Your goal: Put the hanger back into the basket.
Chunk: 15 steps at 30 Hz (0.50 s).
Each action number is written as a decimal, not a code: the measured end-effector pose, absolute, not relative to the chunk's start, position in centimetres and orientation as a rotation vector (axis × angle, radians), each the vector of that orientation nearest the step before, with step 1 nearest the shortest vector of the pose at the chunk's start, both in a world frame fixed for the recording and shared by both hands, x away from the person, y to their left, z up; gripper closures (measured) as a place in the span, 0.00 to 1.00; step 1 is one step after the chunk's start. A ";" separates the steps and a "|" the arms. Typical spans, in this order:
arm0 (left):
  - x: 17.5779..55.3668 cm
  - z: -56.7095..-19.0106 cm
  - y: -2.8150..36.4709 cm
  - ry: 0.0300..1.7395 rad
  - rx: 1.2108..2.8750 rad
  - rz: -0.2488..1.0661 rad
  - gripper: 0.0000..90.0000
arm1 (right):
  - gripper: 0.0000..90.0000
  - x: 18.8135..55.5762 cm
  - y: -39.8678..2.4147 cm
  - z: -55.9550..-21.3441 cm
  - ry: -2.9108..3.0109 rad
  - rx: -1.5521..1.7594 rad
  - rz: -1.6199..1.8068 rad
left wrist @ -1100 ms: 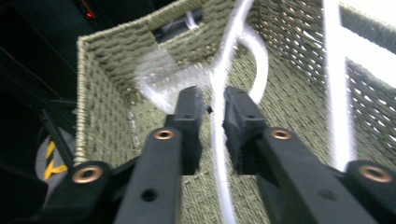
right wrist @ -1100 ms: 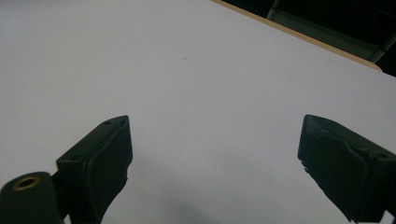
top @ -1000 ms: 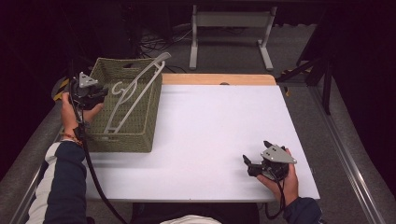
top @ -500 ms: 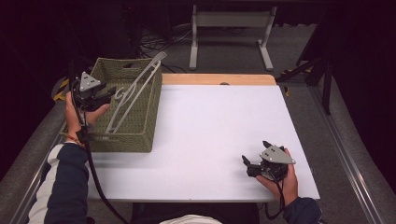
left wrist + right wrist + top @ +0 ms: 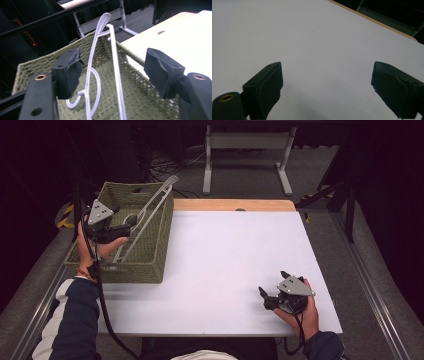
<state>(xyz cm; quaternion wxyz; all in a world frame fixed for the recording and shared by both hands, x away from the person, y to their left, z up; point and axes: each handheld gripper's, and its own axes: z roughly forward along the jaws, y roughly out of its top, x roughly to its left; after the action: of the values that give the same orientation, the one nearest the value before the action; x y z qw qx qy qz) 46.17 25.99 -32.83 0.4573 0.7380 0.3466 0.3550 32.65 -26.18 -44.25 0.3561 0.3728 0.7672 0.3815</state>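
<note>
Left gripper (image 5: pixel 131 221): held over the near-left part of the basket, jaws pointing across it; they have just been opening and now stand wide apart, pads pressing on nothing.
Hanger (image 5: pixel 112 62): white plastic, lying tilted inside the basket, its top end propped over the far rim; in the left gripper view its long bars run up between the jaws, nearer the left pad, apart from both, the hook curling down below the left pad.
Basket (image 5: pixel 150 265): green woven, rectangular, at the table's left edge, beneath and ahead of the left jaws.
Table (image 5: pixel 235 250): white top with a wooden far edge; bare surface ahead of the right jaws.
Right gripper (image 5: pixel 261 294): held low at the table's near-right corner, jaws wide, nothing between them.
</note>
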 end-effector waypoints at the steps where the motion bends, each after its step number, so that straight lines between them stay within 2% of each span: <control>1: 46.0 -32.9 25.8 0.845 1.812 0.870 0.31 | 0.12 32.7 -26.2 -44.3 1.983 0.962 0.984; 15: 43.8 -32.6 23.4 0.735 1.740 0.810 0.13 | 0.12 32.7 -26.2 -44.1 1.981 0.959 0.982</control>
<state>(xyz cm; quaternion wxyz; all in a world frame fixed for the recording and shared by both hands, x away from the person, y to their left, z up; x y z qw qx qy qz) 43.78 23.41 -32.59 0.5170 0.7247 0.3060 0.3373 32.66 -26.19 -44.13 0.3575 0.3716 0.7677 0.3804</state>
